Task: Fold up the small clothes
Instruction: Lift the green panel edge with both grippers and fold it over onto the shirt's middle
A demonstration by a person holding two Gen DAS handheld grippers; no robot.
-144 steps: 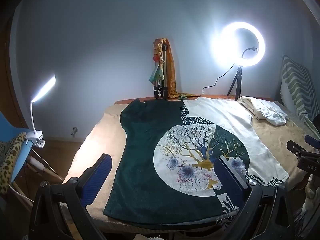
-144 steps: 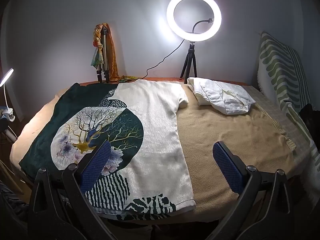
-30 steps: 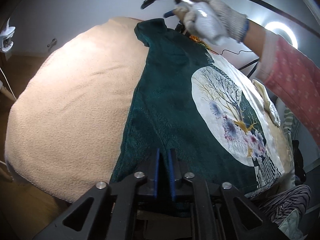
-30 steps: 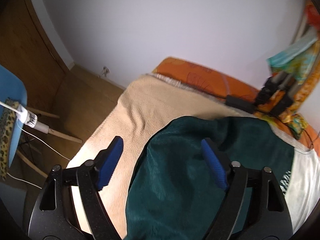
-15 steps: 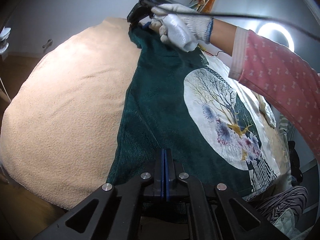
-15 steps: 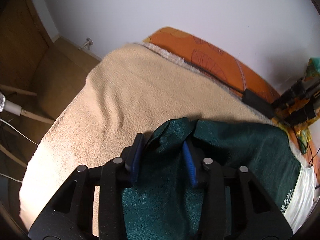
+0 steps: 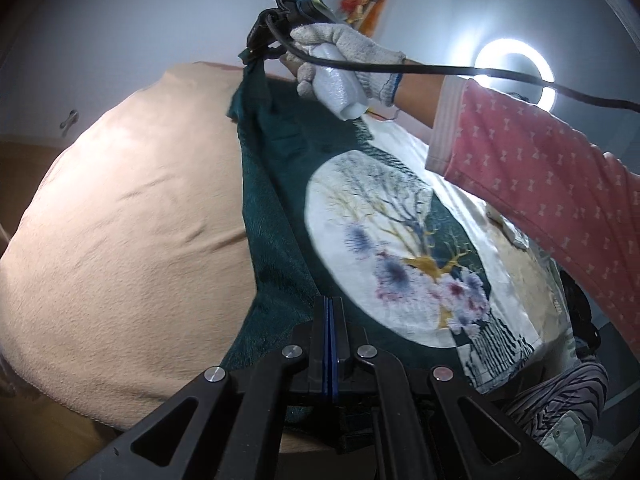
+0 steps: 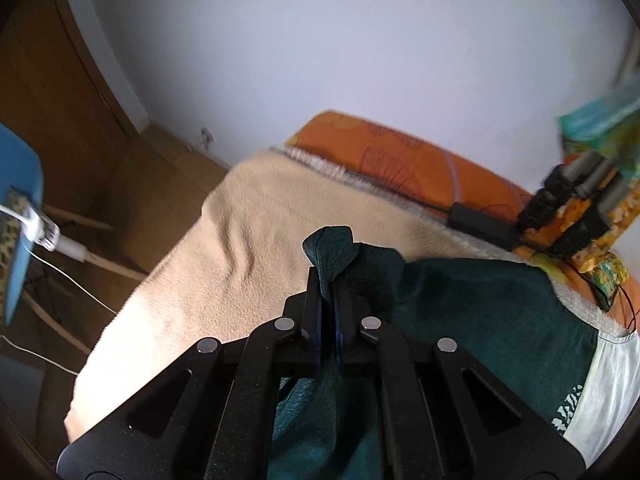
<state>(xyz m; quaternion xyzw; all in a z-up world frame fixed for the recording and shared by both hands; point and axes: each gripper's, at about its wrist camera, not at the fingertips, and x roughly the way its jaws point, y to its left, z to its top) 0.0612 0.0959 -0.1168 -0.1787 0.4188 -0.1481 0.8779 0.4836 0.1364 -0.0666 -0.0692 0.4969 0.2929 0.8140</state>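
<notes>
A dark green and white shirt (image 7: 288, 184) with a round tree print lies on a beige blanket (image 7: 120, 220). My left gripper (image 7: 329, 312) is shut on the shirt's near green hem corner. My right gripper (image 8: 328, 292) is shut on the far green sleeve (image 8: 332, 248) and holds it lifted off the blanket; it also shows in the left wrist view (image 7: 256, 50), held by a gloved hand. The green side of the shirt (image 8: 460, 320) is pulled taut between the two grippers.
A lit ring light (image 7: 516, 68) stands at the back right. An orange mattress edge (image 8: 400, 152) with a black adapter (image 8: 480, 220) and tripod legs (image 8: 572, 192) lies beyond the blanket. A blue chair with a clip lamp (image 8: 24, 216) stands left of the bed.
My right gripper has closed on the green sleeve and lifted it. My left gripper stays shut on the hem corner, and the green edge has risen and pulled taut.
</notes>
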